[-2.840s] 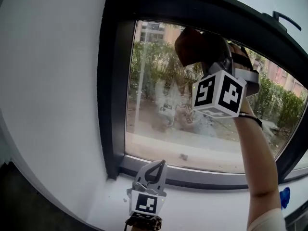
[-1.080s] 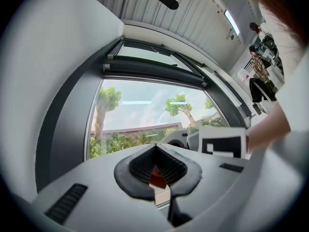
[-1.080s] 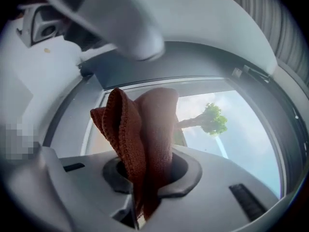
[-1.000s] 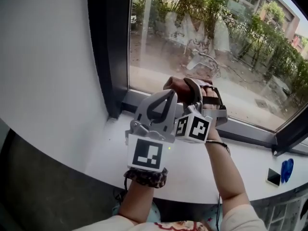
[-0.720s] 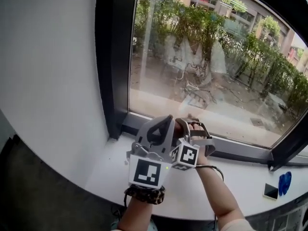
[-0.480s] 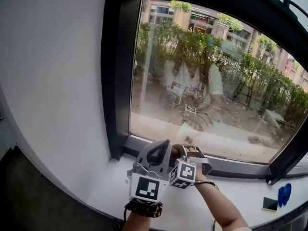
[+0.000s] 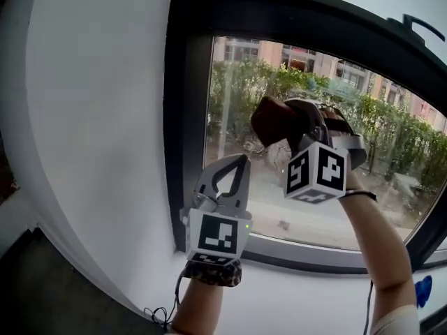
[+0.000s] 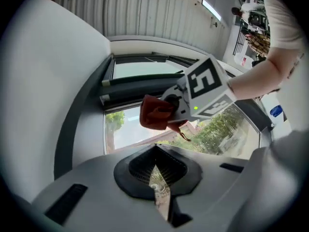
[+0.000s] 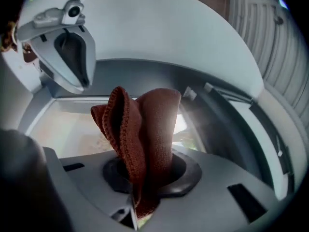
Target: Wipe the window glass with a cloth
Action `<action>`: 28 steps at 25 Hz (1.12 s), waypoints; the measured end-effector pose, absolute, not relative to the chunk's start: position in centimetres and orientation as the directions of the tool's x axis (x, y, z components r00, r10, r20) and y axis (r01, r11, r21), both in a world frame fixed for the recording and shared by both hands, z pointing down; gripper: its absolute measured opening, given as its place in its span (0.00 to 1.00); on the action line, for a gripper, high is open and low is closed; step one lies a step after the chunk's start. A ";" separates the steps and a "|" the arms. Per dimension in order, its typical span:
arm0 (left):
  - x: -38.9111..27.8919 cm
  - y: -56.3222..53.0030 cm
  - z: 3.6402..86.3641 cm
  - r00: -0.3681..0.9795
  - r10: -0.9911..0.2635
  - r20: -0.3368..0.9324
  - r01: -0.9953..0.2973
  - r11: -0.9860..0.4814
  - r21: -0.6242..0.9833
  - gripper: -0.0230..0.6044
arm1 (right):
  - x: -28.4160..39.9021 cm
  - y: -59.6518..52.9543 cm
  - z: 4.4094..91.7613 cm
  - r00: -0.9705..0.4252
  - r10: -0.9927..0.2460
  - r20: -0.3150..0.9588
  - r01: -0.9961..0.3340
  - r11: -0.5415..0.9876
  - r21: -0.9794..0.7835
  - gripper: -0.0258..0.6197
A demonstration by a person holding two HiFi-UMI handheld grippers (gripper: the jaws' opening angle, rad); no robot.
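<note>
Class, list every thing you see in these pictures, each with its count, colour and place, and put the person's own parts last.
window glass: one, clear, set in the frame
window frame: one, black, around the glass
wall: one, white, left of the frame
sill: one, white, below the frame
cloth: one, reddish-brown, clamped in the right gripper
left gripper: one, grey, jaws shut, empty, lower left of the cloth
right gripper: one, raised before the glass, shut on the cloth

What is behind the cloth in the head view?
Behind the cloth, shut in the right tongs, is the window glass, with hedges and buildings beyond. The patch directly behind it is covered.
</note>
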State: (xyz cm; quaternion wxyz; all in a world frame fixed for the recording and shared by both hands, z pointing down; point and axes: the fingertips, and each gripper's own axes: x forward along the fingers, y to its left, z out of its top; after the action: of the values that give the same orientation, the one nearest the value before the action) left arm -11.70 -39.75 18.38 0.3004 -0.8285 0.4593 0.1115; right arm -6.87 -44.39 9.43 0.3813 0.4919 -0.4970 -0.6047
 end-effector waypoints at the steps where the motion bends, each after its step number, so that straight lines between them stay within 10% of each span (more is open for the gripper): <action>1: -12.0 -39.8 17.1 0.548 -0.690 -0.473 -0.830 -0.381 -0.407 0.07 | -7.6 -44.6 6.9 -0.223 -0.939 -0.261 -0.007 -0.266 0.964 0.17; 28: -10.3 -37.7 17.6 0.610 -0.626 -0.486 -0.791 -0.443 -0.422 0.07 | -10.1 -48.1 4.0 -0.131 -0.945 -0.298 0.022 -0.304 0.953 0.17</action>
State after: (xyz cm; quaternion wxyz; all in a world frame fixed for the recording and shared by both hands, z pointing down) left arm -10.27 -37.72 17.55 0.3170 -0.8393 0.4222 0.1299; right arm -10.11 -48.07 4.01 0.3956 0.5271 -0.4378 -0.6115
